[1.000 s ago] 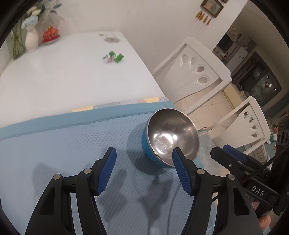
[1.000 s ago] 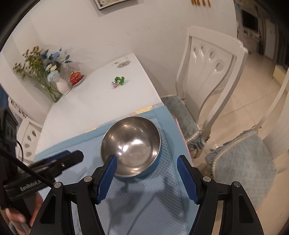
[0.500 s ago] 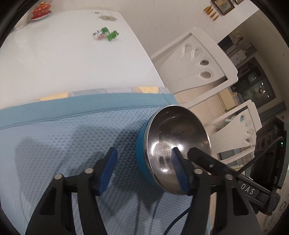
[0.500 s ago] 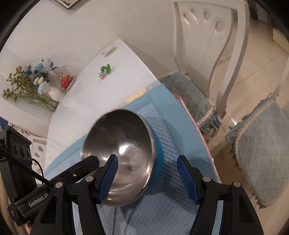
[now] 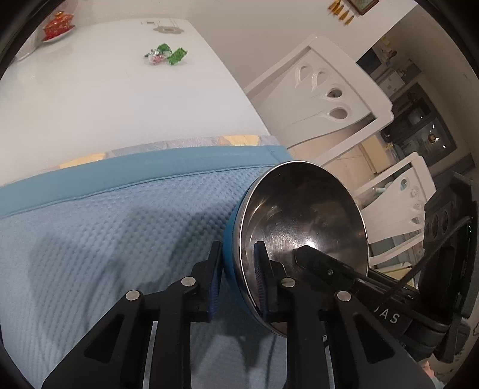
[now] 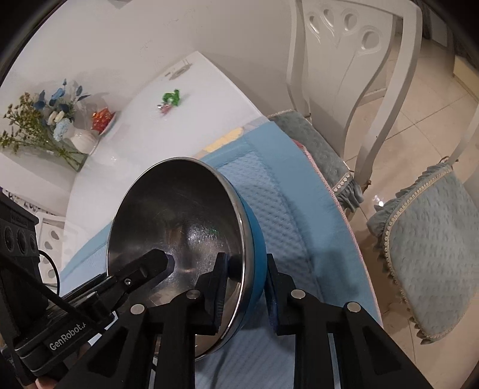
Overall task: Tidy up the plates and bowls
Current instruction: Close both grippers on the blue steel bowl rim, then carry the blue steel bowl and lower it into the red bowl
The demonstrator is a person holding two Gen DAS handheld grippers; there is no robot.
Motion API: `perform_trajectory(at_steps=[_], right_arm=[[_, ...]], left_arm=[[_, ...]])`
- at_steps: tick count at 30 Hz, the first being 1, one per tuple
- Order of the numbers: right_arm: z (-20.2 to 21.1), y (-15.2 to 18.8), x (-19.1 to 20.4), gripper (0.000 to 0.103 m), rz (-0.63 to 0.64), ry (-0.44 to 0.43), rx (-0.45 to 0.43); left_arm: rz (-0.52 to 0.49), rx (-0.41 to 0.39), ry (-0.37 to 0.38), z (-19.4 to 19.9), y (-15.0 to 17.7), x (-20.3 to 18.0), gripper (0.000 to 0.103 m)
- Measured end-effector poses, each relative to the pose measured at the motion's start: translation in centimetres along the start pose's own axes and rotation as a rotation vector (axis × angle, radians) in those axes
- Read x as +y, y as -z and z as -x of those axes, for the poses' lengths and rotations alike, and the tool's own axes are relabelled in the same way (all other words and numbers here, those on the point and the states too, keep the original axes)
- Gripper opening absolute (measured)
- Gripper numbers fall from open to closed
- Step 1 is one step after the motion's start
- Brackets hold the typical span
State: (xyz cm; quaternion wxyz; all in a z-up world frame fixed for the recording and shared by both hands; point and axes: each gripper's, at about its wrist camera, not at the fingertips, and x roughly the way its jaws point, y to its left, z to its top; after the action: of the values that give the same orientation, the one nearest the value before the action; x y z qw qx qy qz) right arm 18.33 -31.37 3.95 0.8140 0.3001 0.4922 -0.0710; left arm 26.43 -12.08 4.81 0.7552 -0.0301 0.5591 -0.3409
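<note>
A home dining room: a white desk (image 5: 89, 98) with carved white dining chairs (image 6: 353, 59) (blue frilled seat cushions (image 6: 425, 269)), a vase of flowers (image 6: 80, 140), a tiled floor (image 6: 419, 104) and framed pictures (image 5: 362, 4) on the wall.

Readable lettering, two items. First: white print "GenRobot.A" on the black body of the left gripper (image 6: 67, 338), seen from the right wrist view; the wording runs on past the last letter but is cut off there. Second: white letters "AS" on the black body of the right gripper (image 5: 386, 317), seen from the left wrist view, with what may be a "D" before them, partly hidden.
</note>
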Motion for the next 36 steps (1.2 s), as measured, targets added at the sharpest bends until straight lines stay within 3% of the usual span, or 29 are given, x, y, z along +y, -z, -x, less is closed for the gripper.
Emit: perform_trajectory(at_steps=[13,21,28,36], right_arm=[[10.4,6.0,6.1,0.023,0.079,-0.052,-0.052],[15.4,12.1,8.8,0.024,0.132,-0.091,-0.039],[17.9,17.1,10.2,0.024,0.196,-0.104,-0.015],[18.8,21.3,11.1,0.025,0.247,-0.109,0.041]], left_arm=[[0.036,-0.121,0.005,12.4,5.2,-2.7,0.018],[0.061,-0.190,-0.006,19.3,11.5,-3.8,0.018],[0.053,-0.217,-0.046,22.6,16.8,-4.5,0.018],[0.083,-0.214,-0.052,24.1,20.5,-3.9,0.018]])
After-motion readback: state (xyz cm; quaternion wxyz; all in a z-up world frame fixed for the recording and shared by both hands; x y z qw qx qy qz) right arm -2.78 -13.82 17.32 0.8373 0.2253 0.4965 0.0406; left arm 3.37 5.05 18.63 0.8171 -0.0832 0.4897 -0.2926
